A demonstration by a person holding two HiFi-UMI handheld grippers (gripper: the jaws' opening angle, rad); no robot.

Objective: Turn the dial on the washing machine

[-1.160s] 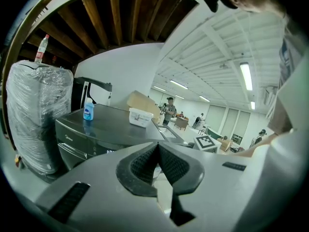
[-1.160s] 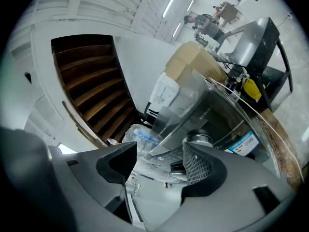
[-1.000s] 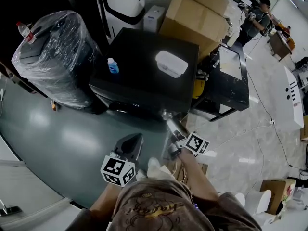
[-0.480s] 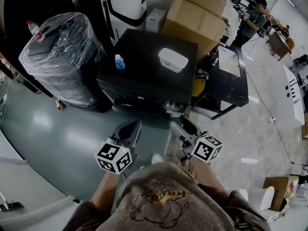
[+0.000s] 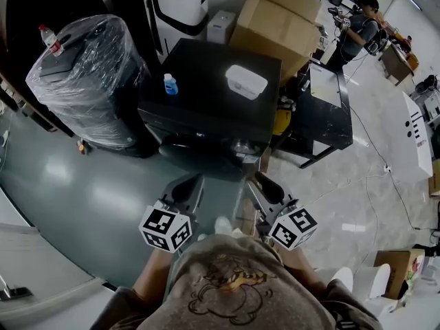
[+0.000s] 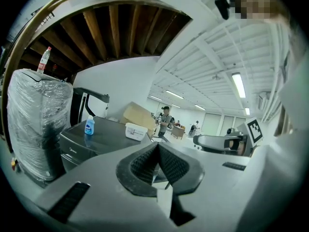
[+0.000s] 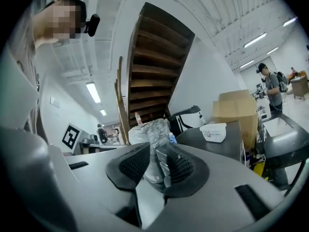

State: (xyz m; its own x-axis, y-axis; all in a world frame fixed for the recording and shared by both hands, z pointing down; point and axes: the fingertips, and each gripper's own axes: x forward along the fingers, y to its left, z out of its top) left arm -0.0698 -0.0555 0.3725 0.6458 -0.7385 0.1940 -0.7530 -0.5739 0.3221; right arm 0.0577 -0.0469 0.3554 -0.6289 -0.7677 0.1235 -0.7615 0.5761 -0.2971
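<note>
Dial: the dial [image 5: 241, 147] seemed to be the small shiny knob low on the near right front of the washing machine; nothing touched it.
Machine: the washing machine [image 5: 206, 88] was a squat black box with a flat matte lid and hard square edges, standing just beyond both grippers.
Just changed: the right gripper [image 5: 265, 184], which a second before had reached low toward the floor in front of the machine, had risen and rolled over, and its jaws had just been closing.
Right jaws: pinched part-way in on a clear plastic thing [image 7: 155, 144], crinkled and thin-walled, perhaps a squashed bottle.
Left jaws: the left gripper [image 6: 157, 151] had its ribbed black pads pressed together with nothing between them.
Meaning for the task: I judged the dial not yet turned. One pair of jaws was occupied and the other shut, so one would have to open before taking the knob.
On the lid: a small blue bottle [image 5: 170, 84] of smooth plastic at the far left, and a white lidded box [image 5: 246, 82] with rounded corners well to its right.
Left of the machine: a wrapped drum [image 5: 86, 74] under glossy, wrinkled film, with a drinks bottle [image 5: 49, 38] on top.
Far right: brown cardboard boxes [image 5: 278, 19], stacked.
Underfoot: the floor [image 5: 75, 191] was grey-green and polished, throwing back the lights.
</note>
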